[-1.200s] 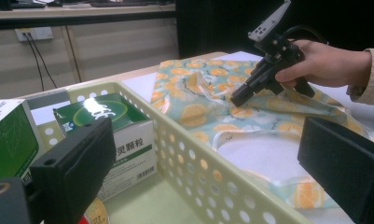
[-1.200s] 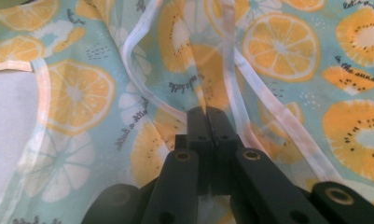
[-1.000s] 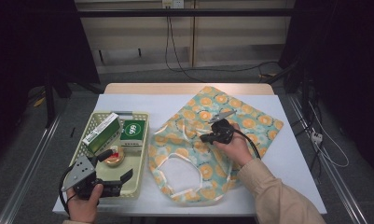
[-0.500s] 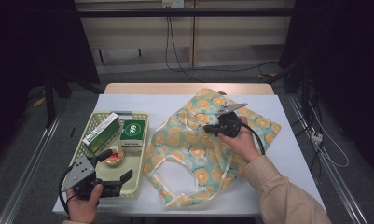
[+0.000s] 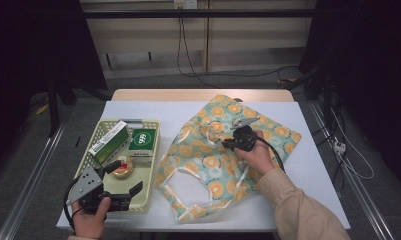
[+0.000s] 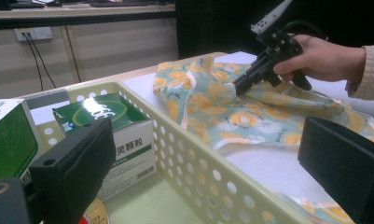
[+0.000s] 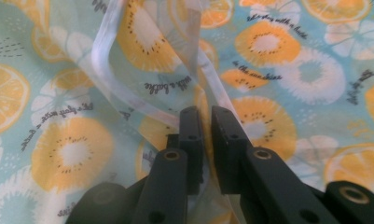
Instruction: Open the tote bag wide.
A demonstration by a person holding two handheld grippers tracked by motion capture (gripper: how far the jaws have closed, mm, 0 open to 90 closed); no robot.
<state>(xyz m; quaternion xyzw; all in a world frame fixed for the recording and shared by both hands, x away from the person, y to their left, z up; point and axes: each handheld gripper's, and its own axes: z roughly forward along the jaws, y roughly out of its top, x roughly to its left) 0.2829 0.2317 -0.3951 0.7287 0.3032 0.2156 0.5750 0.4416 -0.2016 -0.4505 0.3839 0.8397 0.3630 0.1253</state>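
Right gripper (image 5: 228, 142) over the middle of the bag (image 5: 208, 165), jaws pinched on a fold of its fabric beside the white handle strap (image 7: 128, 98); right gripper view shows cloth squeezed between the two jaws. Bag lies spread on the table (image 5: 313, 165), ahead of and under this gripper, orange-slice print, one handle loop near the table's front edge.

Left gripper (image 5: 130, 196) held low at the basket's (image 5: 153, 165) near end, jaws wide apart, nothing in them. In the left gripper view, the basket wall runs between the jaws. Ahead of it inside the basket: green box (image 5: 142, 140), a longer green-white box (image 5: 108, 140), a round tin (image 5: 122, 169). Basket wall stands between the left gripper and the bag.

Versus half a second ago: right gripper has pulled back toward the person and sits lower, bag flatter again. Left gripper unchanged.
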